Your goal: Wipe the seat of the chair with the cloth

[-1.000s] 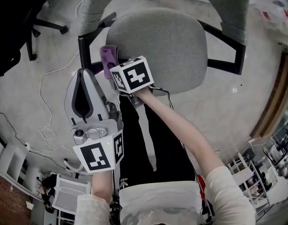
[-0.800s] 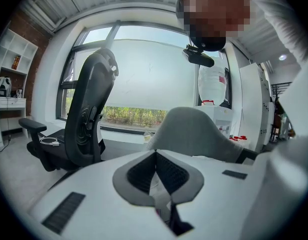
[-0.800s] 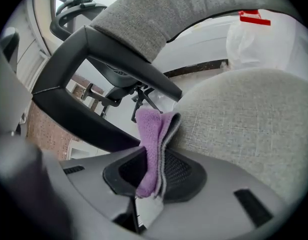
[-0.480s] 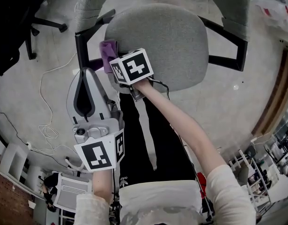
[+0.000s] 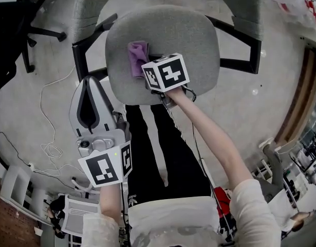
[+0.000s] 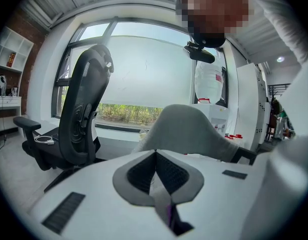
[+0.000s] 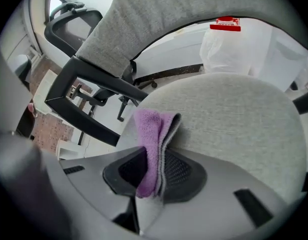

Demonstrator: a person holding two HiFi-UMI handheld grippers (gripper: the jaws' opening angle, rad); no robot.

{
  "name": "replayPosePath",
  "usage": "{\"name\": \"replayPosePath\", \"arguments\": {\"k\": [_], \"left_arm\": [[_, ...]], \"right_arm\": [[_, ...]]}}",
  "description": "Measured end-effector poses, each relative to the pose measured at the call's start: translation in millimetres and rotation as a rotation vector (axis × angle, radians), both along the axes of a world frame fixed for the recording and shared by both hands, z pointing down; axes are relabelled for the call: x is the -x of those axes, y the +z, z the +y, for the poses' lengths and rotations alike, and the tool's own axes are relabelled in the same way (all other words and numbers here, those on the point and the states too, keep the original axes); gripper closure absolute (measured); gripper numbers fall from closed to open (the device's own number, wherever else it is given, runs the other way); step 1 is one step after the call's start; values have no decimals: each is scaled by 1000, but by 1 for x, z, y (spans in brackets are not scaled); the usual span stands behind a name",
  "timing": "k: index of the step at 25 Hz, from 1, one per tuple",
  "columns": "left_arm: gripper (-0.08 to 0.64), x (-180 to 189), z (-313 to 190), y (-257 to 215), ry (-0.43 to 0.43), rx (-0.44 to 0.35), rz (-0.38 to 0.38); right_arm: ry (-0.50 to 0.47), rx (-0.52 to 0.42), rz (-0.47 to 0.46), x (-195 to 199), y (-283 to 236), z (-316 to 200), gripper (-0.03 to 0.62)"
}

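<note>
A grey office chair seat (image 5: 188, 35) fills the top of the head view. My right gripper (image 5: 147, 68) is shut on a purple cloth (image 5: 137, 56), which lies on the seat's left part. In the right gripper view the purple cloth (image 7: 152, 146) is pinched upright between the pads and rests on the seat (image 7: 234, 114). My left gripper (image 5: 91, 104) hangs off the seat's front left edge, over the floor, jaws closed with nothing between them (image 6: 156, 176). It points away from the seat toward the chair's backrest (image 6: 189, 131).
Black armrests (image 5: 88, 45) flank the seat on both sides (image 5: 245, 45). A black chair (image 6: 86, 114) stands to the left by a window. White cables (image 5: 47, 112) trail over the floor. A white bag (image 7: 239, 44) sits behind the seat. The person's legs are below the seat.
My right gripper has slid the purple cloth rightward, from the seat's left edge onto its surface. The left gripper has stayed about where it was.
</note>
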State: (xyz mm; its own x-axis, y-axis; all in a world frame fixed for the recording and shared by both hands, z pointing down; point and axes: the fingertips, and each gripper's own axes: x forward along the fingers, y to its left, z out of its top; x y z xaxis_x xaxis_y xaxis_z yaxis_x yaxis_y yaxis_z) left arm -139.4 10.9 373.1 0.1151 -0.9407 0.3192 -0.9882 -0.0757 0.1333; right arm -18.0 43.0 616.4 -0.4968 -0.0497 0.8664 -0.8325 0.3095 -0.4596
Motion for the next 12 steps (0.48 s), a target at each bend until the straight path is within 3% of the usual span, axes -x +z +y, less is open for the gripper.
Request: {"name": "replayPosePath", "arguments": {"k": [12], "left_arm": [[548, -11, -4, 2, 56, 13, -19]], "right_arm": [[65, -51, 170, -117, -3, -13, 500]]}}
